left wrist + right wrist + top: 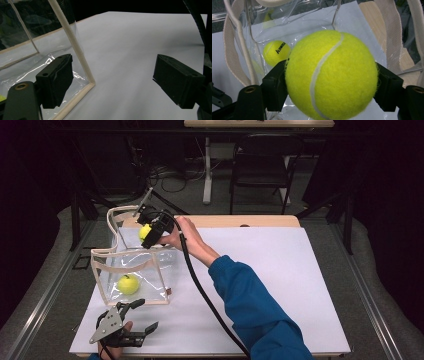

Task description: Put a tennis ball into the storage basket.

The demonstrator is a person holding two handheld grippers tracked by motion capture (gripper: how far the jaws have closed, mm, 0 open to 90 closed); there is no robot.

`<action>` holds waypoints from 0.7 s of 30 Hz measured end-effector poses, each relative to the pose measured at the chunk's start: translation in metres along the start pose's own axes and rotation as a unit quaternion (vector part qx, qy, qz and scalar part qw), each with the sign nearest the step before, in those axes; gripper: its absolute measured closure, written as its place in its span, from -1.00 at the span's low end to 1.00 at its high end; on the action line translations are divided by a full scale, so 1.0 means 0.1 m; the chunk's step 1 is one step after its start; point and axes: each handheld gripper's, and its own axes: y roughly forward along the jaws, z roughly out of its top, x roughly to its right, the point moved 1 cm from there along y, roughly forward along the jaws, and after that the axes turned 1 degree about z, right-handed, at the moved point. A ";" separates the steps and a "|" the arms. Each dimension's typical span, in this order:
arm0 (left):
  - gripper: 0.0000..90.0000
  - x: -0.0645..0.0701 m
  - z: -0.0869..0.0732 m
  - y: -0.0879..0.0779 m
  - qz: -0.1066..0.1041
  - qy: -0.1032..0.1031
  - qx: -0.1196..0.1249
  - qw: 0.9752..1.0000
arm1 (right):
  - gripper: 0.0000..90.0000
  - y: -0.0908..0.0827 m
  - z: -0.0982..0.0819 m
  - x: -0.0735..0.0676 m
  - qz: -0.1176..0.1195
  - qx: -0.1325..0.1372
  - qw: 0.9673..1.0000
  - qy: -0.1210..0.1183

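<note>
A clear plastic bag (150, 267) with cream trim stands open-topped on the left of the white table cover (280, 270). One yellow tennis ball (128, 284) lies on its floor and is also seen below through the bag mouth (276, 52). My right gripper (150, 232) hovers over the far side of the bag's opening, shut on a second tennis ball (332, 72), which sits between both pads (274, 87). Near the table's front left edge, my left gripper (145, 314) stands open just in front of the bag's lower front corner (86, 86), with nothing between its fingers (56, 80).
The right gripper's black cable (200, 290) trails across the middle of the cover toward the front edge, beside a blue sleeve (255, 305). The bag's cream handles (234, 50) rise around the opening. A dark chair (260, 165) and floor cables lie beyond the table.
</note>
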 end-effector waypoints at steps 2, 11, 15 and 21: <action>-0.64 0.00 0.00 0.00 0.000 0.000 0.000 1.000 | -0.44 0.01 0.00 -0.01 0.001 -0.004 1.000 0.001; -0.64 0.00 0.00 0.00 -0.002 0.001 0.000 1.000 | -0.66 -0.02 -0.01 0.02 -0.013 0.001 1.000 0.012; -0.64 0.00 0.00 0.00 -0.001 0.001 0.000 1.000 | -0.72 -0.12 -0.04 0.06 -0.018 0.019 1.000 0.018; -0.64 0.00 0.00 0.00 0.000 0.001 -0.001 1.000 | -0.86 -0.29 -0.12 0.12 -0.010 0.037 0.999 0.029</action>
